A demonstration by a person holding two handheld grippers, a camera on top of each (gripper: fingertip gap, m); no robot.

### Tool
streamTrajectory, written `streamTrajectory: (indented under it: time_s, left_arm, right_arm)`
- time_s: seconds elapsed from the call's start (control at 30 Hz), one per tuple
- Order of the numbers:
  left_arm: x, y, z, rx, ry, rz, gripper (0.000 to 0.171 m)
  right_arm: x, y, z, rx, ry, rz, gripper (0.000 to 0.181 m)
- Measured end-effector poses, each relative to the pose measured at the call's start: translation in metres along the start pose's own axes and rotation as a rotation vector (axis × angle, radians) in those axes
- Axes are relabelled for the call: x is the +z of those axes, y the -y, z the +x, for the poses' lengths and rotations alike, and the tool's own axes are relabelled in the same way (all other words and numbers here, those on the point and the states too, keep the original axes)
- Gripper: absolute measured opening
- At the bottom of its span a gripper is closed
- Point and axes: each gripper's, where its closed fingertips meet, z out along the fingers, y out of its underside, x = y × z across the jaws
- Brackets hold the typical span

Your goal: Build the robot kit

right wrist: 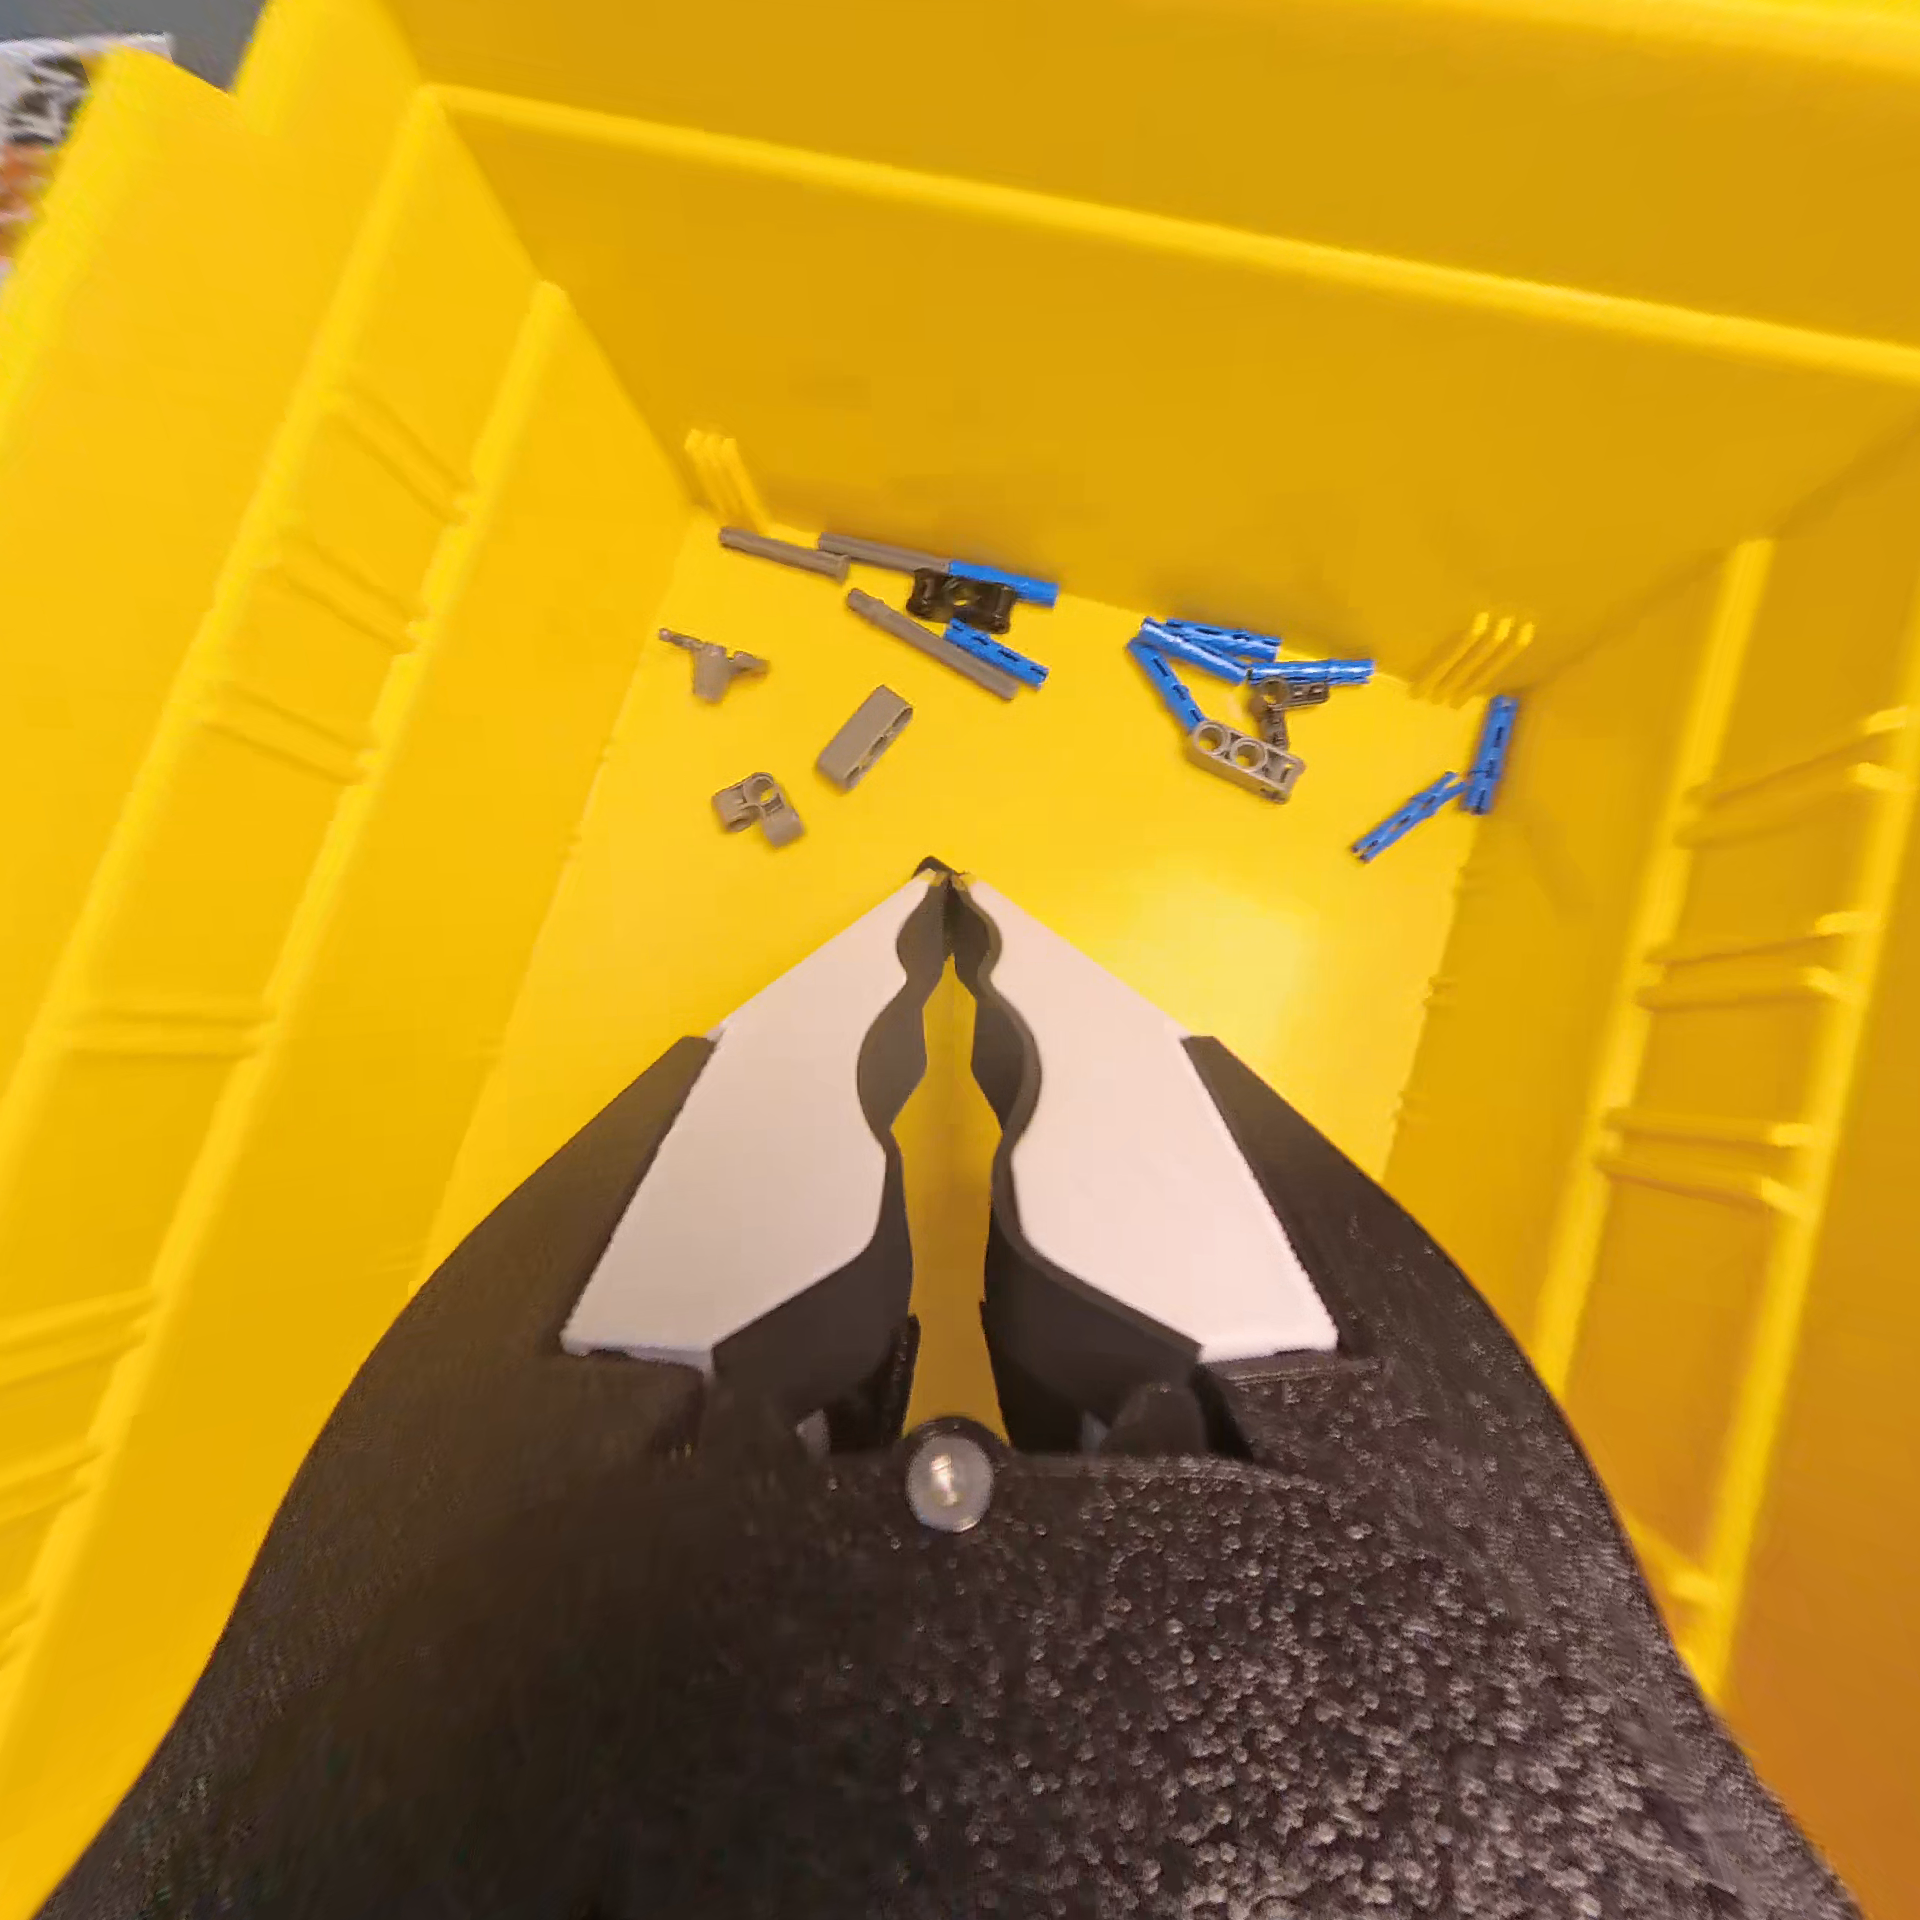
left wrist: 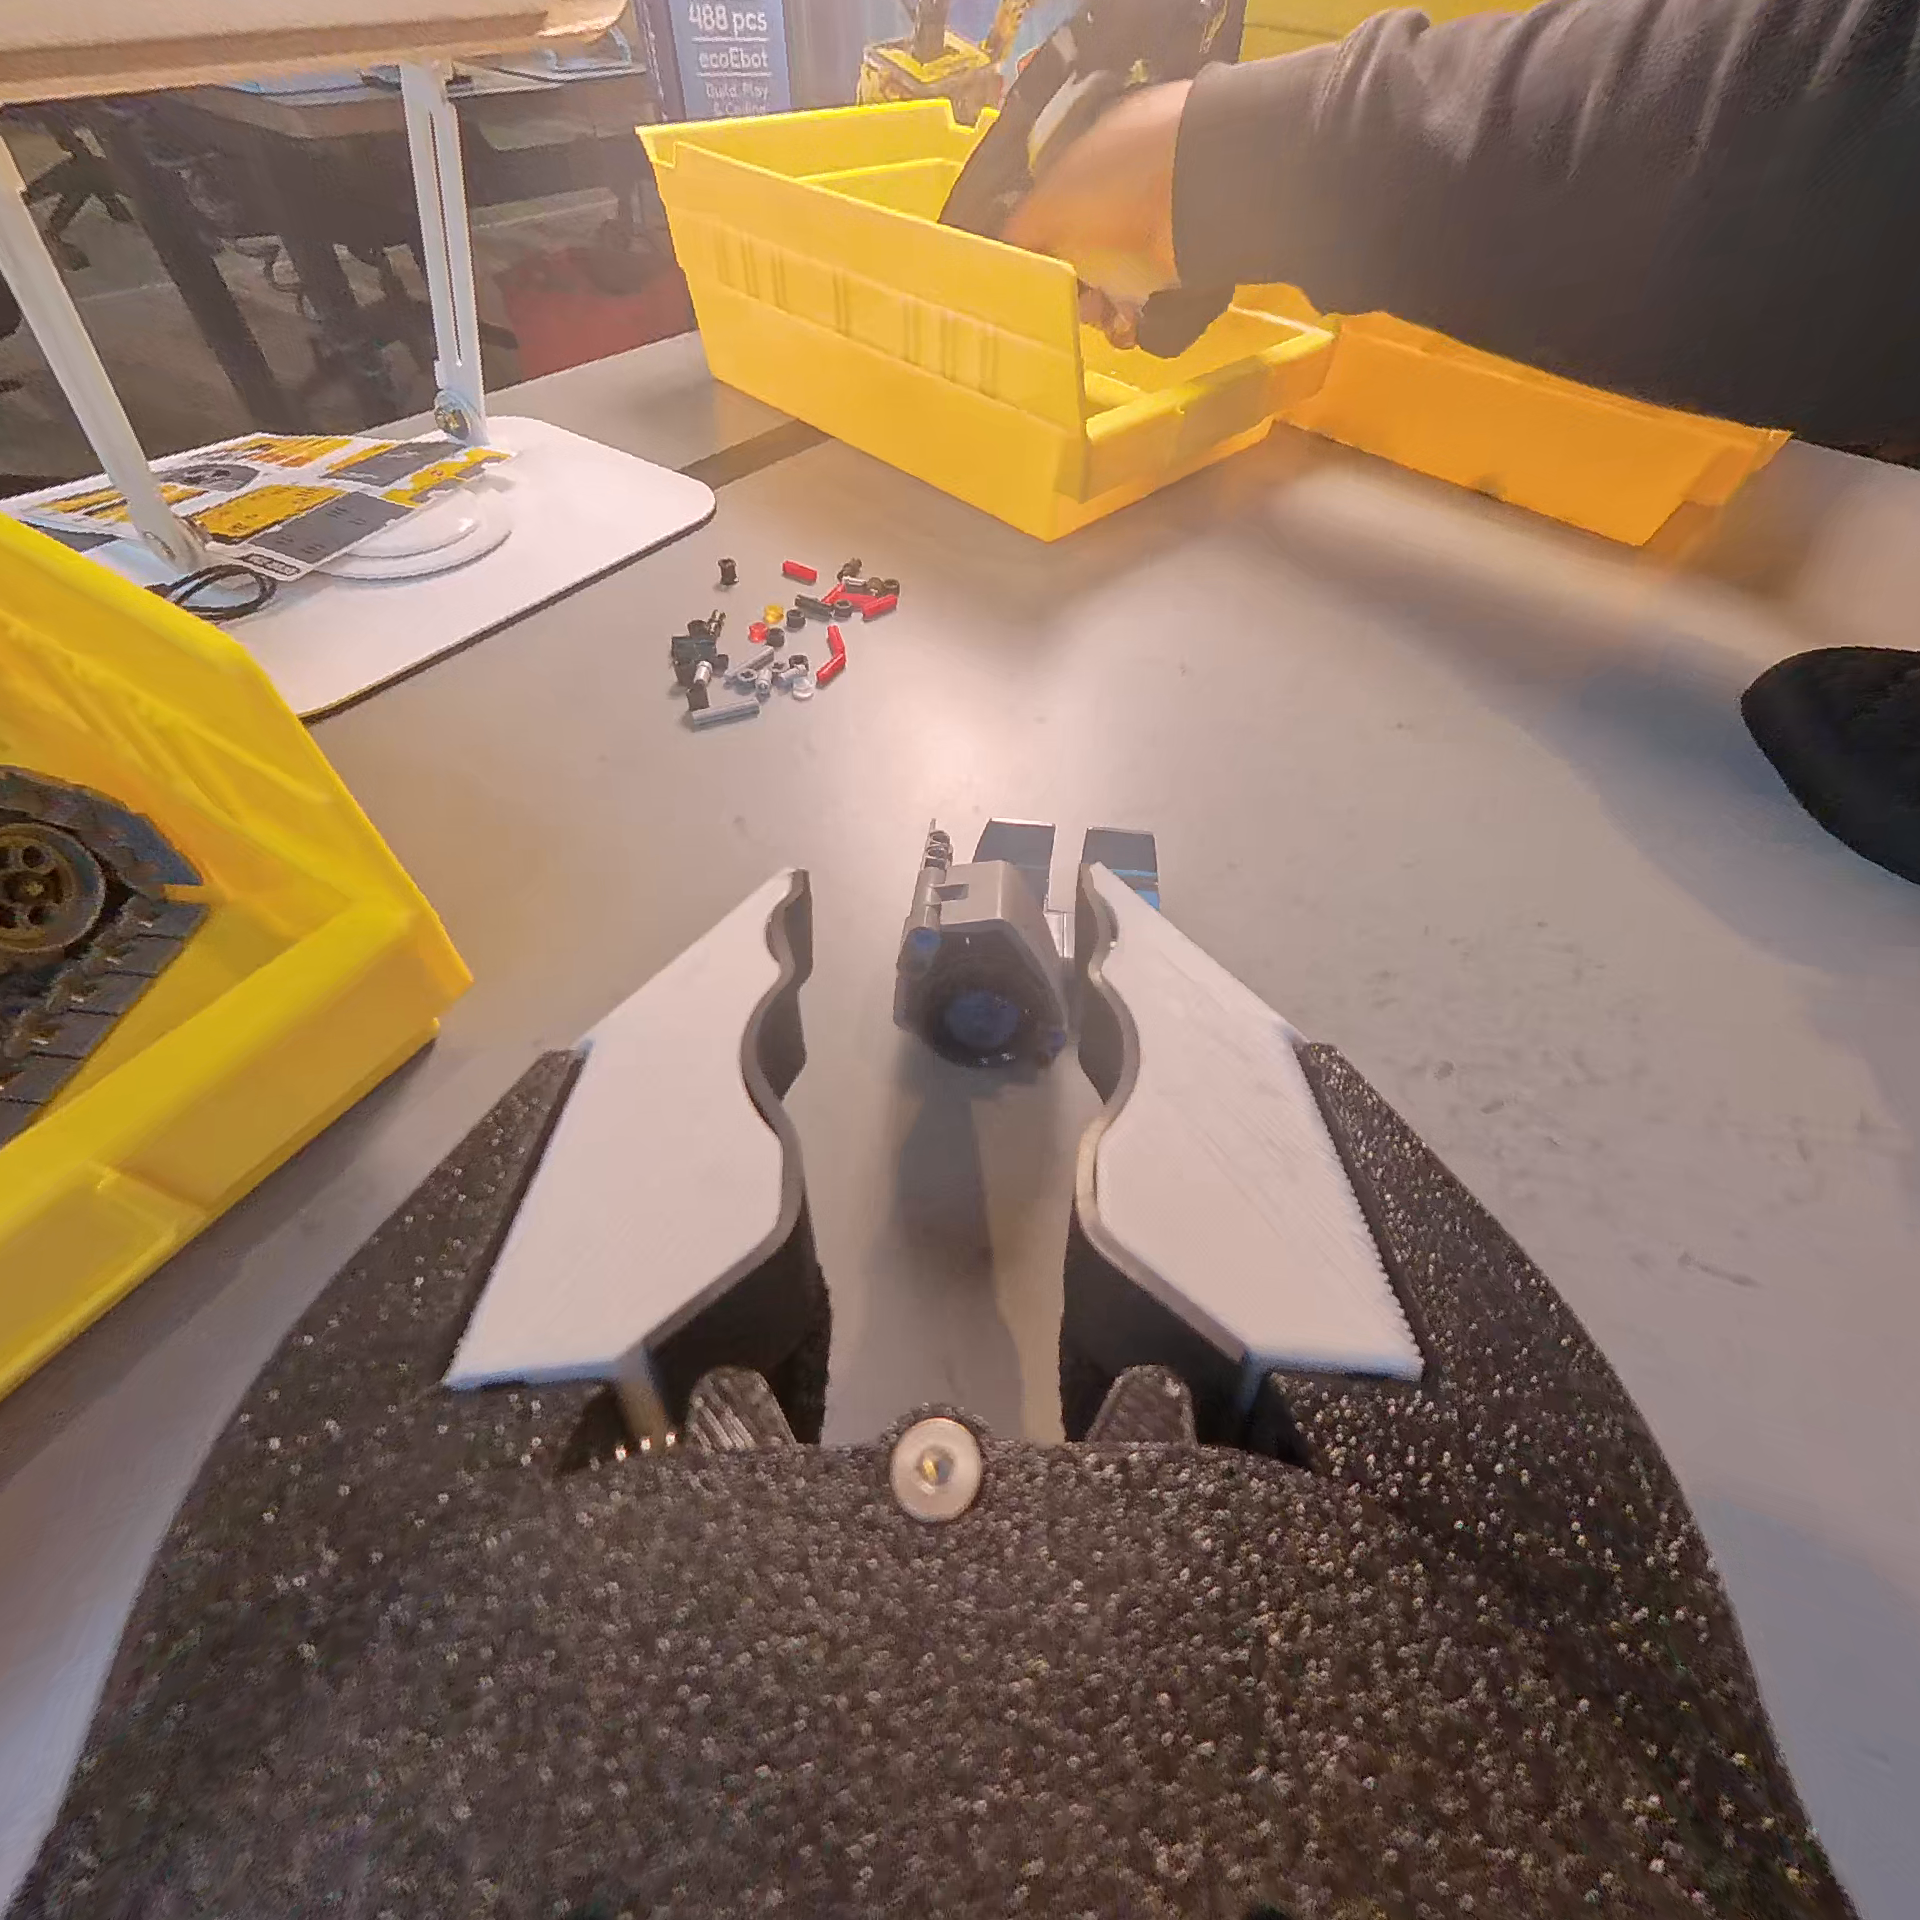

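My left gripper (left wrist: 940, 883) is open and low over the grey table (left wrist: 1351, 779). A small grey and blue brick assembly (left wrist: 987, 935) rests on the table between its fingers, close to the right finger (left wrist: 1164, 997) and clear of the left finger (left wrist: 727, 997). My right gripper (right wrist: 948, 883) is shut, fingertips together, inside a compartment of a yellow bin (right wrist: 1143, 343). It hangs above loose grey pieces (right wrist: 758, 810) and blue pins (right wrist: 1205, 649). A tiny dark bit shows at its tips; I cannot tell what it is. It shows blurred in the left wrist view (left wrist: 1122, 312), held by a hand.
A pile of small red, black and grey parts (left wrist: 779, 634) lies ahead on the table. A yellow bin (left wrist: 208, 831) with a tracked wheel (left wrist: 52, 894) stands at the left. A white stand base (left wrist: 520, 561) holds a sticker sheet (left wrist: 291, 488). A dark sleeve (left wrist: 1558, 208) crosses the top right. One gripper's finger ends stand about 45 cm off the other's.
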Motion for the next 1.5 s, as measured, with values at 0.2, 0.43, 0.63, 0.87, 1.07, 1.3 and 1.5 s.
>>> streamTrajectory:
  time_s: [0.2, 0.43, 0.63, 0.87, 1.07, 1.3, 1.5]
  left_arm:
    - [0.003, -0.003, 0.003, 0.012, -0.003, -0.013, 0.05]
    - [0.001, -0.002, -0.002, 0.005, 0.017, -0.004, 0.049]
    - [0.0, -0.001, -0.004, 0.004, 0.028, 0.004, 0.049]
    - [0.001, -0.001, -0.006, -0.003, 0.029, 0.002, 0.049]
    - [0.0, 0.0, -0.008, -0.025, 0.028, 0.01, 0.049]
    - [0.0, 0.0, -0.008, -0.023, 0.026, 0.008, 0.049]
    - [0.0, 0.0, -0.007, -0.018, 0.024, 0.008, 0.048]
  right_arm:
    - [-0.034, 0.037, 0.005, 0.052, 0.026, 0.149, 0.022]
    - [-0.018, 0.04, 0.024, 0.028, -0.035, 0.111, 0.029]
    - [0.006, 0.043, 0.023, -0.047, -0.008, 0.131, 0.029]
    - [0.033, 0.044, 0.01, -0.15, 0.036, 0.103, 0.028]
    - [0.048, 0.044, 0.007, -0.129, 0.0, 0.036, 0.025]
    - [0.048, 0.041, 0.004, -0.13, 0.014, -0.025, 0.019]
    - [0.038, 0.024, 0.005, -0.188, 0.031, -0.075, 0.008]
